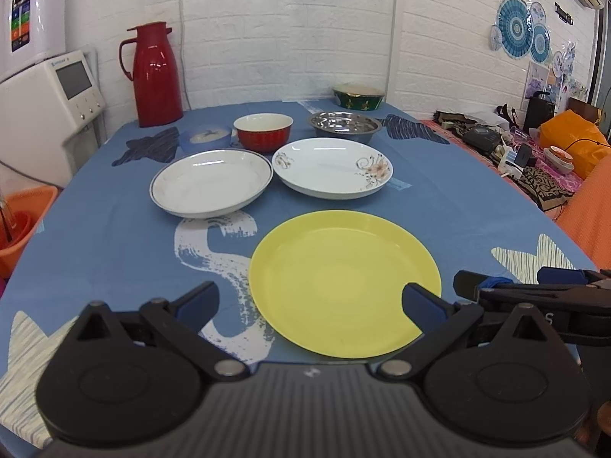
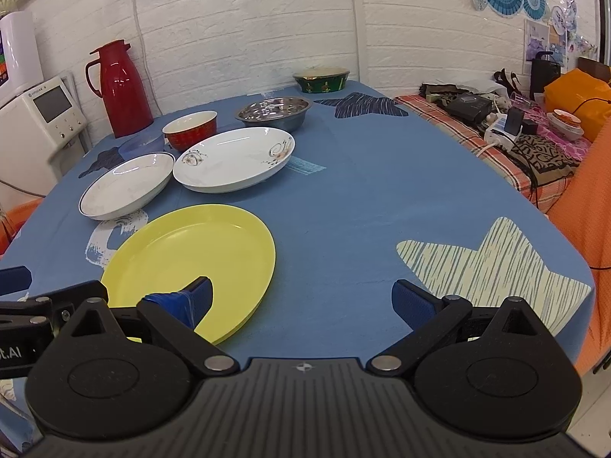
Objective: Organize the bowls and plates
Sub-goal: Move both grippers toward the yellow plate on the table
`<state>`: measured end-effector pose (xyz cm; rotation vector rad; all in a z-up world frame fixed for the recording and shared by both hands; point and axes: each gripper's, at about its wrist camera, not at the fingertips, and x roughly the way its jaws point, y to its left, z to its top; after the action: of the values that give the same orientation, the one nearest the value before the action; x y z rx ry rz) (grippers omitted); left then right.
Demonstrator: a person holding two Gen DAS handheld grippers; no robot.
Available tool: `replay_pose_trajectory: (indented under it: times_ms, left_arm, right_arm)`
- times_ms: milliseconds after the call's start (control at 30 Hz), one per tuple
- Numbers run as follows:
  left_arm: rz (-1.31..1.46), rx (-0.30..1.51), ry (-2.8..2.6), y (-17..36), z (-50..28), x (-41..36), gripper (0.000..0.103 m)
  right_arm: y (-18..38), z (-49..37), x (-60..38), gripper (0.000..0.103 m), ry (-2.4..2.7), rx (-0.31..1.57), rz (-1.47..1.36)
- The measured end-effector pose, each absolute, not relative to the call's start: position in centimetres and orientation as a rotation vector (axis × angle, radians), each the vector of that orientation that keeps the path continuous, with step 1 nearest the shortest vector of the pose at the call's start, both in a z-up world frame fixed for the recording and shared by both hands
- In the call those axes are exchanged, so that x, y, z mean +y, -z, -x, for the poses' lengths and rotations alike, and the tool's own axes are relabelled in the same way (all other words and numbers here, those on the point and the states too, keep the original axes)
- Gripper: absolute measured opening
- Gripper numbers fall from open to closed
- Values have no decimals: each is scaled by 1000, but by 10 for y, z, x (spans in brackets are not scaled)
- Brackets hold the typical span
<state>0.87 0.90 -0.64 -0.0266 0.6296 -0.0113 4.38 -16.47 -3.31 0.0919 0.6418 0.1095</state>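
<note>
1. Left wrist view: looking forward from low over the table's (image 1: 114, 236) near edge, facing the white brick wall (image 1: 286, 30), close above the yellow plate (image 1: 343, 282).
2. Right wrist view: sitting further right, angling slightly leftward across the same table.
3. Sharing the yellow plate, both white plates (image 2: 233, 160), bowls, red thermos (image 2: 122, 87).

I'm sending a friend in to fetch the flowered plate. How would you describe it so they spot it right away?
Start at the red jug at the back of the blue table, then come forward past the red bowl. Two white plates sit side by side; take the right one. Only the flowered plate has flower and swirl prints; its neighbour has just a thin dark rim line.
</note>
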Motion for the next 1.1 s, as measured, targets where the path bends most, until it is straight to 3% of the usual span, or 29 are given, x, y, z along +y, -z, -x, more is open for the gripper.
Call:
replay_pose_trajectory:
  times_ms: [1100]
  left_arm:
    - [37,673,31,21,-35,20,101]
  right_arm:
    - [45,-65,-155,88,-127,691,-88]
